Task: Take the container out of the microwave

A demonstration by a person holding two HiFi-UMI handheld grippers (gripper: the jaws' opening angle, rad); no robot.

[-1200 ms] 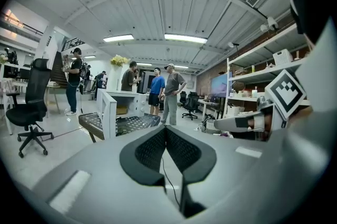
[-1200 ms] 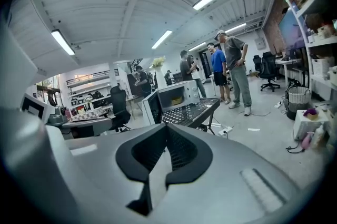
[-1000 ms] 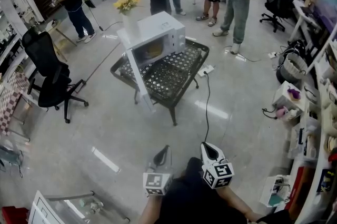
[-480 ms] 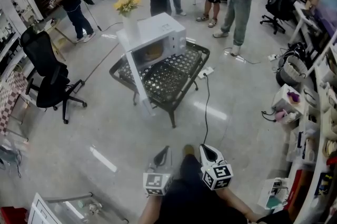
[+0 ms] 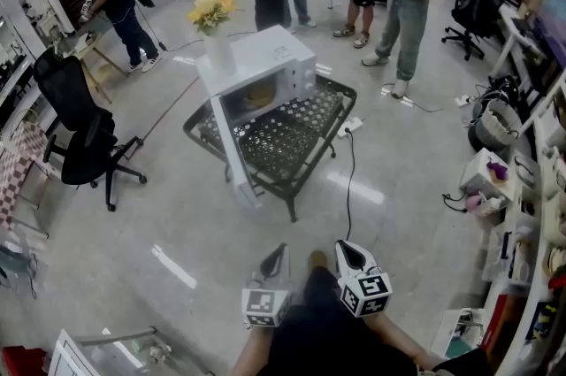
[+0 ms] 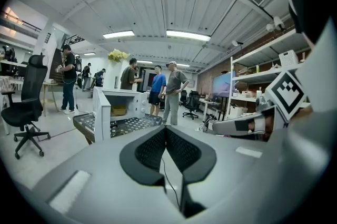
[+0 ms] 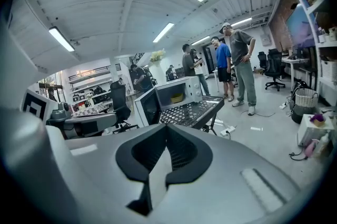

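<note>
- Since the earlier frame the white box-shaped microwave oven (image 5: 265, 65) and the black metal lattice table (image 5: 296, 135) under it have come lower and a little larger in the head view. A shoe tip (image 5: 317, 259) now shows between the two tools at the bottom centre.
- Head view: the microwave stands on the table above centre with its door (image 5: 232, 144) swung wide open towards the lower left. The yellowish container (image 5: 261, 95) sits inside the cavity. A white vase of yellow flowers (image 5: 210, 7) stands just behind the oven. A black office chair (image 5: 80, 135) is at the left, and several standing people line the top edge.
- The left gripper (image 5: 282, 249) and the right gripper (image 5: 341, 247) hang side by side at the bottom centre, well apart from the table.
- Left gripper view: the left gripper (image 6: 166, 130) has its jaws pressed together with nothing between them. The microwave (image 6: 126, 101) is left of centre beyond the tips, with the container (image 6: 119, 110) in its open cavity. The right gripper (image 6: 242, 125) shows at the right.
- Right gripper view: the right gripper (image 7: 167, 129) also has its jaws closed on nothing. The microwave (image 7: 181, 90) stands at centre with its door (image 7: 149, 107) open, and the container (image 7: 177, 97) is inside. The left gripper (image 7: 84, 125) lies at the left.
</note>
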